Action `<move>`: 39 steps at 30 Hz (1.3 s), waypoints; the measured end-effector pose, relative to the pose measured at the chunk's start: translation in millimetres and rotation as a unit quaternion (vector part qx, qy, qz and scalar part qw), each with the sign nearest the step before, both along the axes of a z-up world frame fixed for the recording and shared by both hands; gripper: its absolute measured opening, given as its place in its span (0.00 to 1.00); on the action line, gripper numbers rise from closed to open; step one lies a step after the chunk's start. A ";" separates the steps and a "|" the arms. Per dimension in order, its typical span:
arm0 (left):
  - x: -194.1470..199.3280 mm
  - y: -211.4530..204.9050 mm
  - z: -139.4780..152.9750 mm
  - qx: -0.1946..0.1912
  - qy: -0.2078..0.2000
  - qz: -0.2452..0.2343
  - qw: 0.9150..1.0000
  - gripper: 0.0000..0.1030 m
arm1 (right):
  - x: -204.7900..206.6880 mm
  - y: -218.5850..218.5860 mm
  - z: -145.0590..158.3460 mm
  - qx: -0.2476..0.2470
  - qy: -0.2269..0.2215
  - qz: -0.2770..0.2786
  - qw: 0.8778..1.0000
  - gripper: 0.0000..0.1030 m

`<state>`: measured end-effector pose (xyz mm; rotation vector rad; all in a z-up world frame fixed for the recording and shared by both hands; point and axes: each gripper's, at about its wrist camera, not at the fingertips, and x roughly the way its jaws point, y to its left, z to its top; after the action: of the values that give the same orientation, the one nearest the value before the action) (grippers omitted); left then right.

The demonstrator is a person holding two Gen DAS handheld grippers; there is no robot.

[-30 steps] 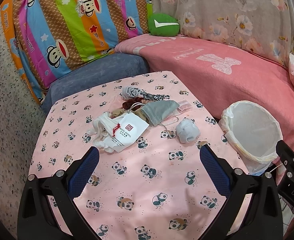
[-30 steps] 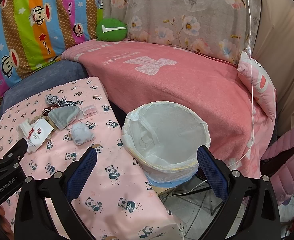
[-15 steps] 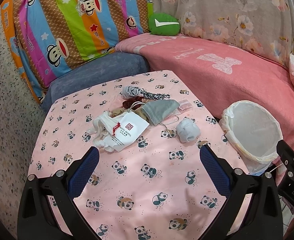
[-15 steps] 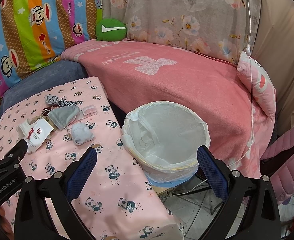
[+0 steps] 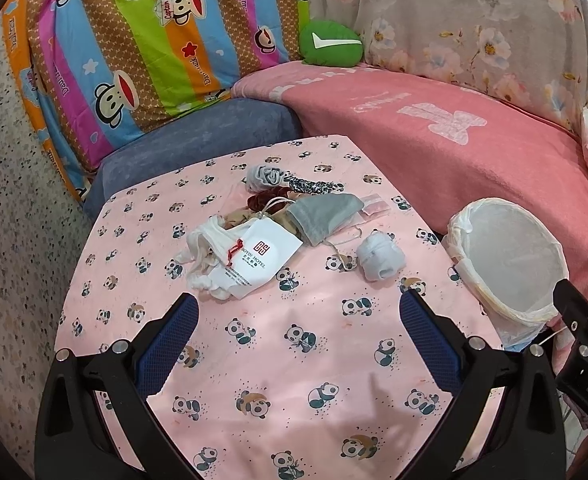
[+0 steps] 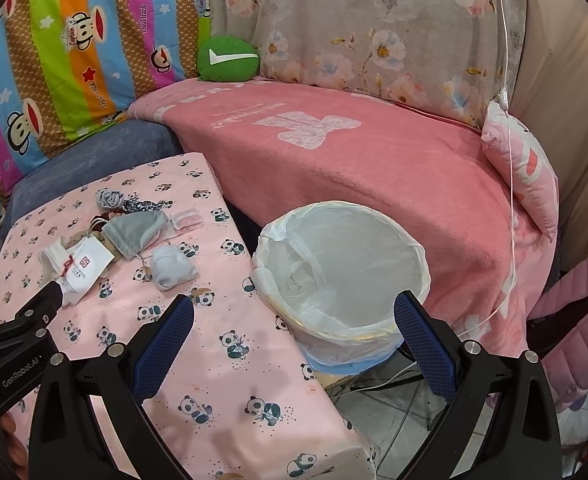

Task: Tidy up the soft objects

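Both grippers released, hovering; nothing grasped yet.
Left gripper (image 5: 297,328) fingers spread; pile of soft items (image 5: 278,224) just ahead; lined basket (image 6: 339,272) between right gripper (image 6: 294,332) fingers; take pale sock bundle (image 5: 379,256) first, pinching mid-fold.

Behind the panda-print surface (image 5: 278,360) there's a pink blanket (image 5: 453,160), a green cushion (image 5: 329,44) tucked against the striped monkey-print bedding (image 5: 134,40), and floral fabric (image 6: 373,32) hanging at the back.

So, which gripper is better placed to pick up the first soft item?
Left. The left gripper is open and faces the pile, the rolled pale sock just ahead. The right gripper, also open, faces the bin.
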<state>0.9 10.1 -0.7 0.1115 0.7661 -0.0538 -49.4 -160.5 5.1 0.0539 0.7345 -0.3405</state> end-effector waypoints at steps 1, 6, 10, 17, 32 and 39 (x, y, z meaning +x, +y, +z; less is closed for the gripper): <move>0.1 0.3 0.1 -0.002 0.001 0.000 1.000 0.93 | 0.3 0.8 -0.4 0.001 0.000 0.000 1.000 0.95; 1.1 2.4 -0.6 -0.006 0.000 -0.001 1.000 0.93 | 3.6 3.8 -0.6 0.001 0.000 0.003 1.000 0.95; 3.6 3.6 -1.0 -0.010 0.002 0.000 1.000 0.93 | 6.4 7.0 0.2 0.001 -0.003 0.007 1.000 0.95; 10.5 12.1 -6.8 -0.014 0.006 0.004 1.000 0.93 | 15.5 12.9 -7.1 0.006 0.000 0.011 1.000 0.95; 53.6 78.2 -44.9 -0.025 0.037 0.058 0.997 0.93 | 67.0 42.1 -43.1 0.039 0.013 0.058 0.997 0.95; 72.6 113.7 -59.0 -0.039 0.043 0.083 0.995 0.93 | 100.0 57.5 -61.4 0.056 0.027 0.066 0.996 0.95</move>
<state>73.4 123.8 -59.7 -0.0284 0.8553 0.0700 50.6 -102.9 -56.3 0.1021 0.8070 -0.1750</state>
